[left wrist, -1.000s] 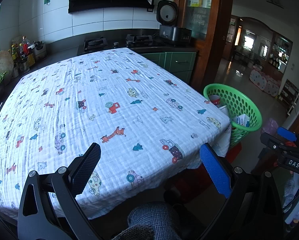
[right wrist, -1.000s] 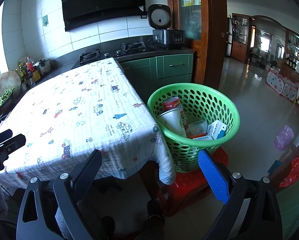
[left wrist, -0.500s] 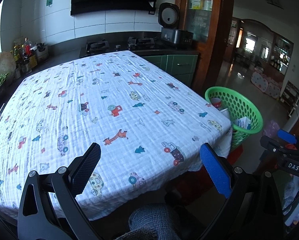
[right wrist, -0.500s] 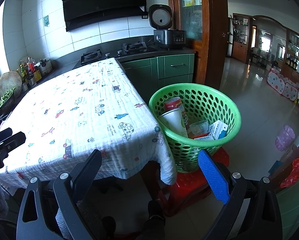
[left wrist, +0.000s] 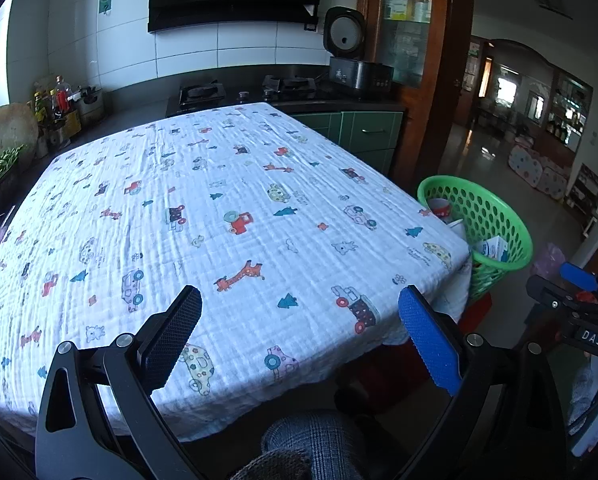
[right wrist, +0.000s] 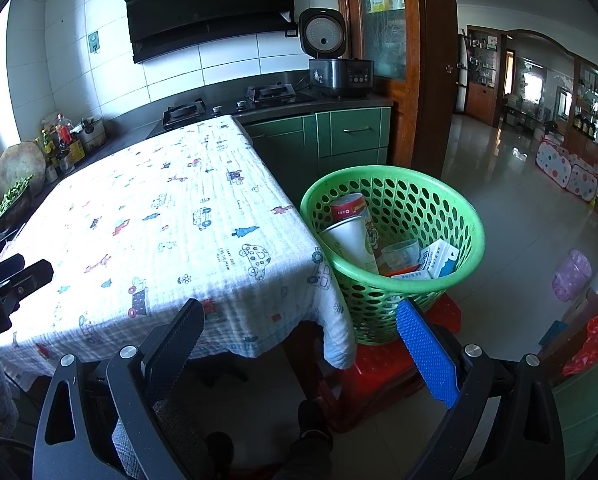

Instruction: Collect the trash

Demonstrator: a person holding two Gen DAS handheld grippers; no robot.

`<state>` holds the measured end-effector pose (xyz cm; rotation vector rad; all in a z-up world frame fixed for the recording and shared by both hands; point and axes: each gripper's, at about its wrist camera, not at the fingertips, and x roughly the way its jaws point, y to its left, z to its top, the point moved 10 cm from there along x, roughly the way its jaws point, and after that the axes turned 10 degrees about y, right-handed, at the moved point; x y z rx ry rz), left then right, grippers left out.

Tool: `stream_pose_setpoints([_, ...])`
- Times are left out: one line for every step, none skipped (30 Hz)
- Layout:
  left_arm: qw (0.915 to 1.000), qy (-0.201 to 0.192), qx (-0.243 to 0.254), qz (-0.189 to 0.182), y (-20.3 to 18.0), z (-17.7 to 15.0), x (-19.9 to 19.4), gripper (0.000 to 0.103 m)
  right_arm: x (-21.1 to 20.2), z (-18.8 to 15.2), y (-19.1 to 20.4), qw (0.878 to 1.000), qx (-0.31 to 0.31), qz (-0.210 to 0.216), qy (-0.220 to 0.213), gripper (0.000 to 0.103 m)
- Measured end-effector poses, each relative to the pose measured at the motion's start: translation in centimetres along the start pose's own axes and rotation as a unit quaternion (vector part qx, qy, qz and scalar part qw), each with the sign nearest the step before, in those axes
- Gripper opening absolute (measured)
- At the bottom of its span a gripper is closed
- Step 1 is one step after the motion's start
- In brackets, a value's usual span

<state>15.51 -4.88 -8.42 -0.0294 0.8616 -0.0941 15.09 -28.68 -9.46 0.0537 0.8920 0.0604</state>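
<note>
A green perforated basket (right wrist: 439,208) stands on a red stool (right wrist: 379,376) at the table's right corner. It holds a red-topped can (right wrist: 349,206), a white cup (right wrist: 349,240), a clear cup (right wrist: 401,252) and a white-blue carton (right wrist: 439,258). The basket also shows in the left wrist view (left wrist: 495,220). My left gripper (left wrist: 299,336) is open and empty above the table's near edge. My right gripper (right wrist: 299,350) is open and empty, low, in front of the basket.
The table has a white cloth with cartoon prints (left wrist: 227,216). Behind it are a counter with a stove (right wrist: 227,106), a rice cooker (right wrist: 339,68), green cabinets (right wrist: 339,140) and bottles (left wrist: 59,100) at left. A pink bag (right wrist: 571,274) lies on the floor.
Both grippers have drawn back and tilted slightly; the table and basket sit a little lower in view. Both stay open and empty.
</note>
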Motion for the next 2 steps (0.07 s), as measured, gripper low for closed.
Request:
stream_pose_setpoints([1.0, 0.0, 0.0, 0.0, 0.0, 0.01, -0.02, 0.097, 0.01, -0.01, -0.03, 1.0, 0.001, 0.0, 0.0, 0.093])
stream_pose_setpoints([1.0, 0.0, -0.001, 0.0, 0.08, -0.02, -0.01, 0.097, 0.04, -0.03, -0.02, 1.0, 0.001, 0.001, 0.001, 0.093])
